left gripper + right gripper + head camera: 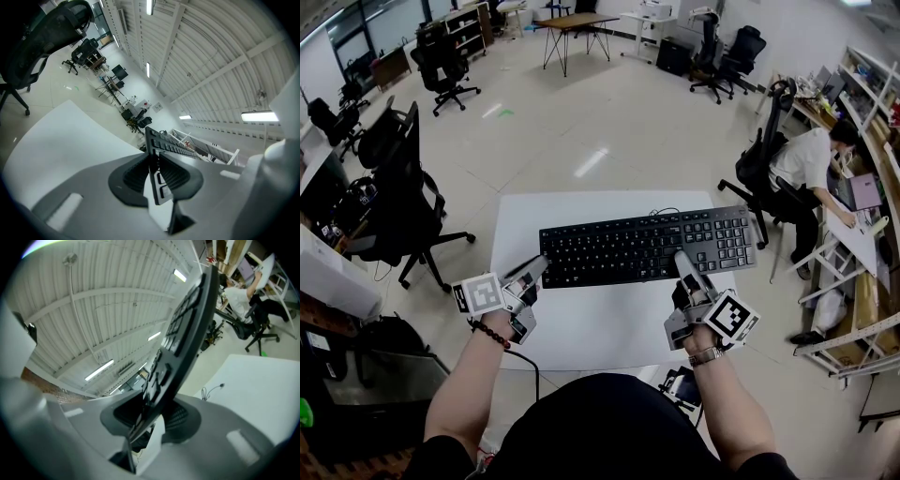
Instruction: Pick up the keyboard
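Observation:
A black full-size keyboard [647, 246] hangs above the white table [581, 323], held by both grippers at its near edge. My left gripper [536, 272] is shut on the keyboard's near left corner. In the left gripper view the keyboard [161, 154] stands edge-on between the ribbed pads [136, 176]. My right gripper [682, 265] is shut on the near edge right of the middle. In the right gripper view the keyboard [183, 338] runs up and away between the pads [180, 417]. Its cable [211, 391] trails over the table.
Black office chairs [398, 187] stand left of the table. A person sits at a desk [811, 164] on the right, beside another chair [764, 159]. Shelving [862, 281] lines the right wall. More chairs and a table [572, 28] stand at the far end.

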Demonstrator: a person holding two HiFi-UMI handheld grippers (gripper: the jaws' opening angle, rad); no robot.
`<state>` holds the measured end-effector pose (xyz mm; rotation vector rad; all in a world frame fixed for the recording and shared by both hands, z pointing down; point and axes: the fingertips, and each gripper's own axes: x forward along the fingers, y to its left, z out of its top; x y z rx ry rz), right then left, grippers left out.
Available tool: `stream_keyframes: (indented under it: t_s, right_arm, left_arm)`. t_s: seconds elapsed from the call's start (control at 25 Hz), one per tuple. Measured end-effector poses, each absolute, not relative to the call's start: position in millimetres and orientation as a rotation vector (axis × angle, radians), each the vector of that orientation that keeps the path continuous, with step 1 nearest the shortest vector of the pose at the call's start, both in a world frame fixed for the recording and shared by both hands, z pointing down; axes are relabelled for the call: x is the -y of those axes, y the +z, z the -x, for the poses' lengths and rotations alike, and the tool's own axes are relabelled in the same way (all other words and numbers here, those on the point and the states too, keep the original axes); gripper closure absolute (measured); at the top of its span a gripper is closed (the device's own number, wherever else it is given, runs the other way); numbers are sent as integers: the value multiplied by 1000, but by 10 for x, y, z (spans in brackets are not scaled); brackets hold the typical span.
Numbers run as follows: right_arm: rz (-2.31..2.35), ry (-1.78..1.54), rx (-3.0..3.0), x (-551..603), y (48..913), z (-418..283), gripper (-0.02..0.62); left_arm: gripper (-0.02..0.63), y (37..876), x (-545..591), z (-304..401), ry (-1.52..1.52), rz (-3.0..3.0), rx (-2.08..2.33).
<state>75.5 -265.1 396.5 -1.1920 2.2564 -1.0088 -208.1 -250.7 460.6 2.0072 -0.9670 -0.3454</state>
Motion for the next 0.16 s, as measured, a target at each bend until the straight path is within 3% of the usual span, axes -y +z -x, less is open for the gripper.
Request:
stream_keyframes:
  t_s: [0.16]
  right_arm:
    - [1177,-1010,-2252,2631,3951,-740,483]
  left_arm:
    - [529,4603,2494,2080,-346,-2012,966]
